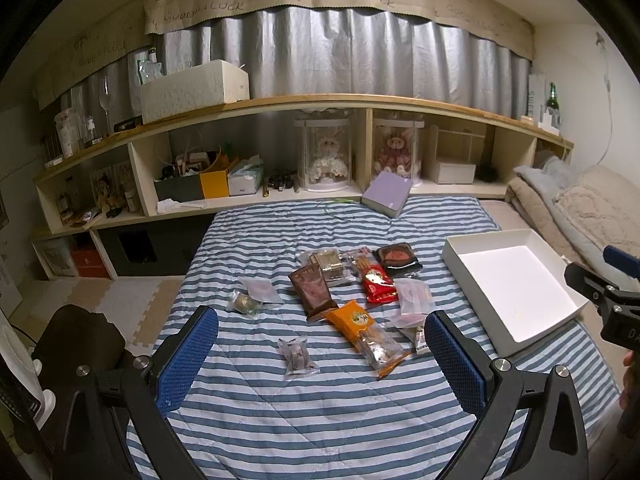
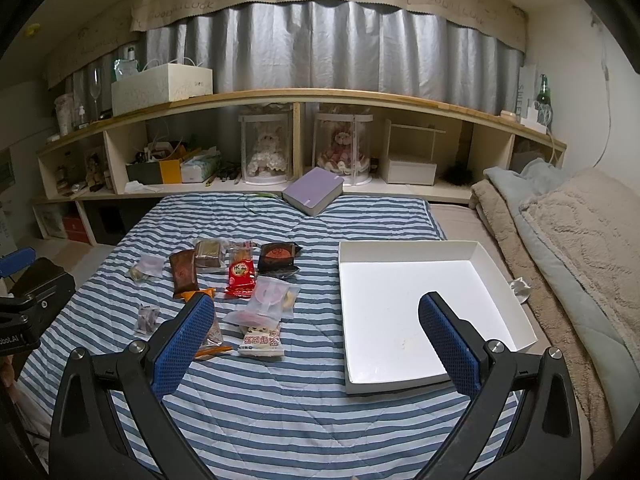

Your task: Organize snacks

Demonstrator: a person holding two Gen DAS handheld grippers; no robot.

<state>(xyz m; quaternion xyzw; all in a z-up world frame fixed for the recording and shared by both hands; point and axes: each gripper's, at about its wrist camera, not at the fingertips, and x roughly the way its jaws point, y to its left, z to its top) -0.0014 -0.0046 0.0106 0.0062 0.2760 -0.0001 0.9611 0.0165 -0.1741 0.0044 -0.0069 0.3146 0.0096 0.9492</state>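
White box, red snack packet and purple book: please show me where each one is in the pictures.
white box (image 2: 404, 304): right wrist view, on its bare inner floor.
red snack packet (image 2: 240, 278): right wrist view, on the middle of its red wrapper.
purple book (image 1: 387, 192): left wrist view, on its purple cover.

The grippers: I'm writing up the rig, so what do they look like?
Both the left gripper and right gripper have matte black Y-shaped frames with silver bolts at the joints. Their fingers carry blue, mesh-textured pads. The left gripper's body shows partial white lettering in the right wrist view.
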